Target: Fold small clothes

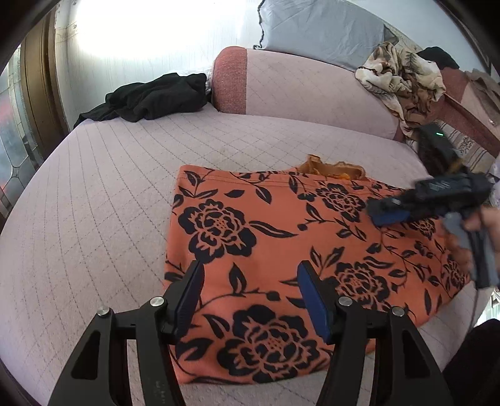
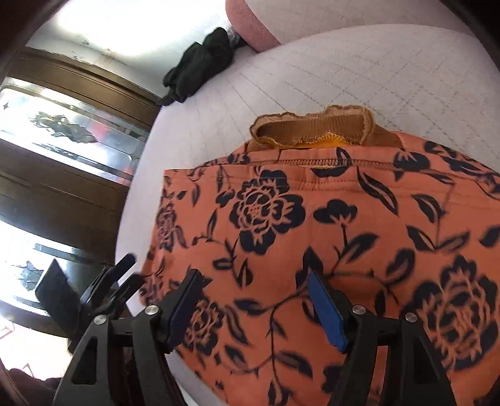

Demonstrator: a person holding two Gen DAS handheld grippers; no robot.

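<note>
An orange garment with black flowers (image 1: 281,250) lies folded flat on the pink quilted bed (image 1: 93,203). Its brown ribbed collar (image 1: 331,168) sticks out at the far edge. My left gripper (image 1: 250,281) is open and empty, just above the garment's near left part. My right gripper (image 1: 390,212) hovers over the garment's right side, blurred. In the right wrist view the right gripper (image 2: 253,290) is open and empty above the garment (image 2: 343,234), with the collar (image 2: 312,128) beyond it. The left gripper (image 2: 122,274) shows at the lower left.
A black garment (image 1: 150,96) lies crumpled at the bed's far left, also in the right wrist view (image 2: 200,62). A pink bolster (image 1: 297,87), a grey pillow (image 1: 322,28) and a heap of patterned clothes (image 1: 403,81) lie at the back. A dark wooden door (image 2: 62,156) stands left.
</note>
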